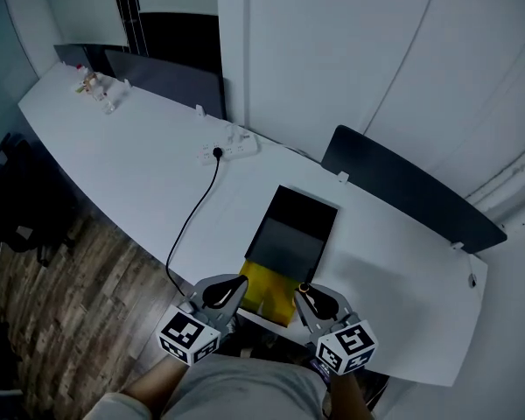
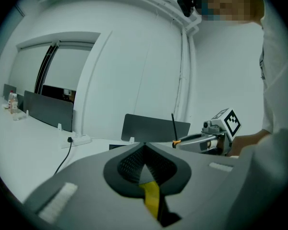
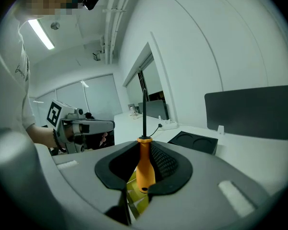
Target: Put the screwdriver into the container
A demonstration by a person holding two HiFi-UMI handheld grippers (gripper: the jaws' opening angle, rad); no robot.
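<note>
The screwdriver [image 3: 145, 169] has an orange handle and a thin black shaft that points up out of my right gripper [image 3: 145, 146], which is shut on the handle. In the head view that gripper [image 1: 310, 296] hovers at the table's near edge, just before the black container [image 1: 293, 230], a shallow rectangular tray. A yellow item [image 1: 267, 289] lies at the tray's near end, below both grippers. My left gripper [image 1: 231, 287] is level with the right one, to its left, its jaws shut with nothing between them. From the left gripper view the screwdriver [image 2: 173, 127] sticks up at the right.
A white power strip [image 1: 230, 150] with a black cable [image 1: 192, 219] lies left of the tray. Dark divider panels [image 1: 411, 186] stand along the table's far edge. Small items [image 1: 92, 86] sit at the far left end. A dark chair [image 1: 17, 201] stands on the wooden floor at the left.
</note>
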